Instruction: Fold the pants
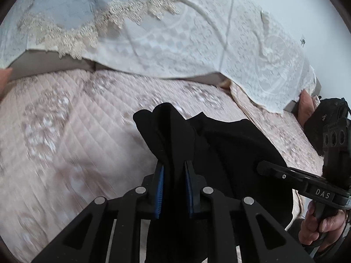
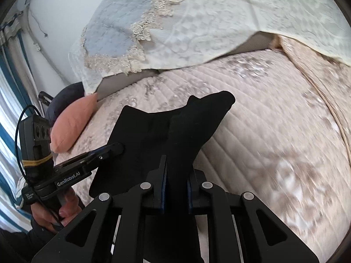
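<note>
The black pants [image 1: 230, 144] hang lifted above the pink quilted bed. In the left wrist view my left gripper [image 1: 173, 168] is shut on a bunched fold of the fabric, which rises in a peak between its blue pads. My right gripper [image 1: 262, 167] comes in from the right edge, and its tip is sunk into the same cloth. In the right wrist view the right gripper [image 2: 176, 164] is shut on a fold of the pants [image 2: 149, 135]. The left gripper [image 2: 119, 148] pinches the cloth's left edge there. The fabric below both grippers is hidden.
The pink quilted bedspread [image 1: 72, 135] fills the ground below. A white lace cover [image 1: 186, 50] drapes over the raised back behind it. A salmon pillow [image 2: 70, 127] lies at the left, with a blue-striped curtain [image 2: 8, 114] beyond. A hand [image 2: 63, 210] grips the left handle.
</note>
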The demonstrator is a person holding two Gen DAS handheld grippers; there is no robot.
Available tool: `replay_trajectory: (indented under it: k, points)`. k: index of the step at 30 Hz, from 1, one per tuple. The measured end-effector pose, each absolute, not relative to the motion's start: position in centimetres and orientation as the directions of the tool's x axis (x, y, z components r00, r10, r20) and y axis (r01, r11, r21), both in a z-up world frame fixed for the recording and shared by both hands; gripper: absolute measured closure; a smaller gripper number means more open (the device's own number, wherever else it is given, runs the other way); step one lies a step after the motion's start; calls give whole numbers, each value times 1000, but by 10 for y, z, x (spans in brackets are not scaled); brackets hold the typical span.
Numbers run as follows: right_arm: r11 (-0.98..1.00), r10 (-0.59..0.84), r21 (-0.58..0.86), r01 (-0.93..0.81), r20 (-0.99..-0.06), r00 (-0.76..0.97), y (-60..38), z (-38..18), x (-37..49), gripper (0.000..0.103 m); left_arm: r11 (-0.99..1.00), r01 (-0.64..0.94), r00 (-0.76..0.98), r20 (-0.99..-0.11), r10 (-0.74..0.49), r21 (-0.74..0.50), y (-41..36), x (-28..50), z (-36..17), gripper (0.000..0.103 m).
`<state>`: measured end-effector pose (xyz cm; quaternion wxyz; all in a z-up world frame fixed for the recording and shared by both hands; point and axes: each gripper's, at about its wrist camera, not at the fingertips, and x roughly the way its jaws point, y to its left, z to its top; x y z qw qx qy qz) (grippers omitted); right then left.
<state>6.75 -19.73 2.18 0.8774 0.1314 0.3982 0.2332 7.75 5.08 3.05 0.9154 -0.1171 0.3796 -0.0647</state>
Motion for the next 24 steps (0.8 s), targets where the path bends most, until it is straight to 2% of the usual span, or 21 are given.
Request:
replay_trajectory:
  k: [14,16,19,24]
  points:
    - [836,549,410,-366,-648,528,-129,15,187,90,975,-25,728,-672,-134,-221,135,167,22,84]
    - [837,547,411,-362,-656,519,-123,9,202,90,977,-37,740,-662,-115,-211,146,177,19,90]
    - [845,534,406,-348,-670,516,-121,-4,222,90,969,-41,752,-646,-130,-242,163,190,16,93]
    - [847,532,428,-316,-688,493,-132,-24,236,86,955,-108,715,-689,-119,-277,180,195,-8,93]
